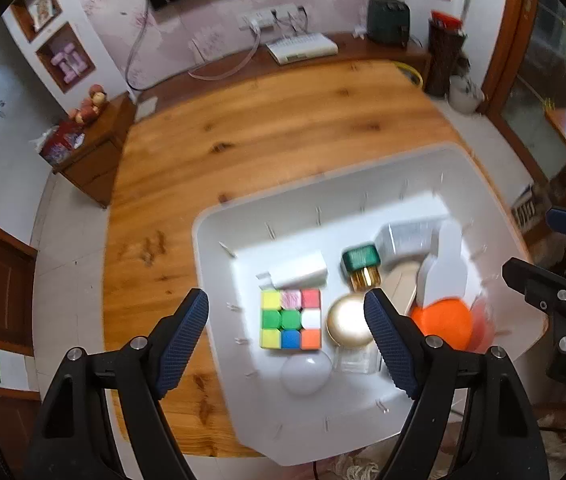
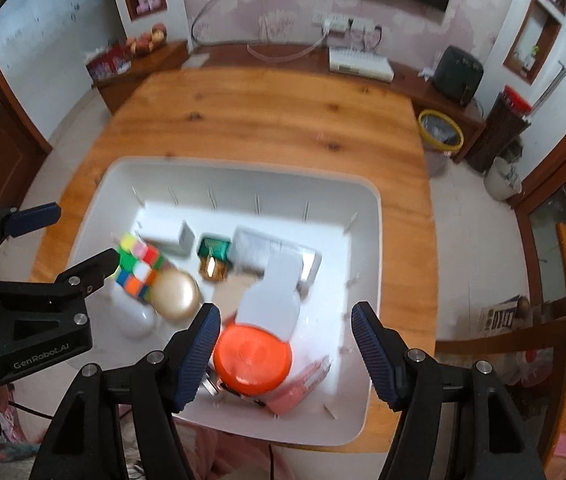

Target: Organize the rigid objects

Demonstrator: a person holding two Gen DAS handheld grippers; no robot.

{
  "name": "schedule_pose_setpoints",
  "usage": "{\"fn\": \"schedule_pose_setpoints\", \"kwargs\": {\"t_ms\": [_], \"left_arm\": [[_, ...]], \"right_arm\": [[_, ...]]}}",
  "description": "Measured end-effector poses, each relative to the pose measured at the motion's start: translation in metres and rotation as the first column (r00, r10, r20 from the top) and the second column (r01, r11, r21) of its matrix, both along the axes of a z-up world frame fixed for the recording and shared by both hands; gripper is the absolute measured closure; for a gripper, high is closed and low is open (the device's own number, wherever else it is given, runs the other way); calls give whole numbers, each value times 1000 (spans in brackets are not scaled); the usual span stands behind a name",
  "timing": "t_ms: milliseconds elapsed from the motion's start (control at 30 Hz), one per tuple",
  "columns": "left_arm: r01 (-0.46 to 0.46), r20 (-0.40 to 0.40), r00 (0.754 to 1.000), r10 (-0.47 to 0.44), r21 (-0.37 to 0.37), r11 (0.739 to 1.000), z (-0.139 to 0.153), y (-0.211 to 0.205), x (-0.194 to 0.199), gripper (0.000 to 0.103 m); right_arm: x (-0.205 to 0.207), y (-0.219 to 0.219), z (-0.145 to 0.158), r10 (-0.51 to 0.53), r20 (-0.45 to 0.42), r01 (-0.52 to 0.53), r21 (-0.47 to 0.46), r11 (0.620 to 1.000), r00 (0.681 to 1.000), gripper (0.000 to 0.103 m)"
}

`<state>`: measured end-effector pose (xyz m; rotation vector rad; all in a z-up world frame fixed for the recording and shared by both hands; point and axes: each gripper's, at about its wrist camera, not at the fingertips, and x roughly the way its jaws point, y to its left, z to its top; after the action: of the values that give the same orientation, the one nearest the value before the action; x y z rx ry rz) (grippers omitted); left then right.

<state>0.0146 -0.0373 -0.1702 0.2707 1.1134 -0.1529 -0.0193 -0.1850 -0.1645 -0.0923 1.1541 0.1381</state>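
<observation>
A white bin (image 1: 219, 236) sits on the wooden desk (image 1: 243, 128), holding a colour cube (image 1: 291, 319), a gold round lid (image 1: 349, 322), an orange lid (image 2: 253, 354), a green-capped bottle (image 1: 361, 266) and a white bottle (image 2: 279, 296). The left tool (image 1: 287, 336) and the right tool (image 2: 285, 350) both hang above the bin with jaws apart, gripping nothing

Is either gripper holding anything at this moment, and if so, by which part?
Nothing is held. The left gripper and the right gripper both hang open above the white bin; its contents lie below them.
</observation>
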Motion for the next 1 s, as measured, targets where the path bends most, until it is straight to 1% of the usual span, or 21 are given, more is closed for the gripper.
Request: {"fn": "schedule_pose_setpoints", "kwargs": {"t_ms": [67, 200, 300, 367, 467, 500, 567, 667, 767, 800, 900, 1000], "left_arm": [[-18, 16, 1000, 19, -28, 999, 16, 5, 2, 20], [-55, 43, 997, 57, -36, 998, 43, 8, 5, 20], [-72, 54, 996, 77, -89, 993, 63, 10, 5, 20], [-86, 66, 993, 95, -126, 988, 75, 13, 4, 20], [-109, 82, 989, 122, -155, 982, 90, 15, 3, 20], [-112, 84, 988, 128, -169, 979, 94, 17, 3, 20], [-120, 94, 986, 141, -193, 974, 102, 19, 2, 20], [-129, 115, 981, 154, -202, 971, 111, 22, 0, 20], [-135, 123, 979, 163, -209, 969, 114, 24, -2, 20], [-136, 125, 979, 164, -208, 969, 115, 23, -3, 20], [-140, 132, 977, 168, -200, 970, 117, 22, -7, 20], [-144, 139, 975, 174, -201, 969, 119, 22, -11, 20]], "right_arm": [[0, 1, 14, -4, 37, 4, 8, 1000, 999, 34], [-2, 3, 41, -10, 104, 7, 36, 999, 995, 34], [-6, 6, 61, -17, 148, 9, 51, 999, 989, 34], [-9, 9, 75, -16, 187, 8, 43, 999, 982, 33], [-12, 12, 92, -17, 233, 10, 35, 999, 972, 25], [-13, 12, 97, -23, 245, 14, 39, 999, 969, 25], [-14, 11, 105, -33, 256, 21, 49, 999, 966, 25], [-14, 8, 116, -55, 264, 37, 72, 997, 963, 25], [-16, 7, 124, -76, 262, 57, 79, 995, 962, 25], [-17, 6, 128, -82, 266, 58, 95, 994, 961, 25], [-20, 4, 132, -99, 275, 68, 118, 991, 956, 25], [-20, 6, 131, -112, 265, 87, 102, 991, 958, 25]]}}
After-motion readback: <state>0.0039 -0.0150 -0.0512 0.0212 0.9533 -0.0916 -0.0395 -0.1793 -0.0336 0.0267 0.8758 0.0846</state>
